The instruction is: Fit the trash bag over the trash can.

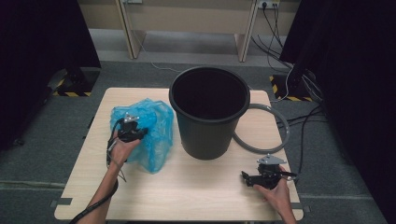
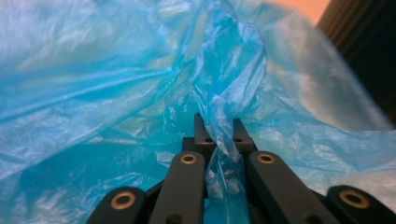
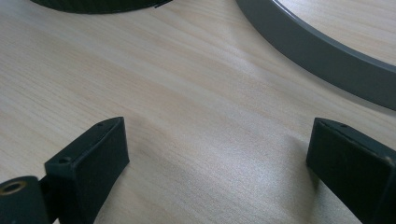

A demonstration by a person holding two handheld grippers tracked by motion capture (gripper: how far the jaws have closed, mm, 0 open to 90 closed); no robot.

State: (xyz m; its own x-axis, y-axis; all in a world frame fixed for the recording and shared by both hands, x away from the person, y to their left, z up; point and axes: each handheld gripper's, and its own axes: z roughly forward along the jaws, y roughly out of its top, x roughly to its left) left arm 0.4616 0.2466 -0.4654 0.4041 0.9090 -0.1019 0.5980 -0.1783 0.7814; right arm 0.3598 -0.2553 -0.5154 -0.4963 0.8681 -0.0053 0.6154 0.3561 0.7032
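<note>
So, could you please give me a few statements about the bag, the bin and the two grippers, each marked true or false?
1. The left gripper is shut on a fold of the blue plastic bag. True.
2. The bag lies inside the black bin. False: it sits on the table beside the bin.
3. The right gripper holds the grey ring. False: its jaws are open over bare wood.
4. The bin stands upright. True.
</note>
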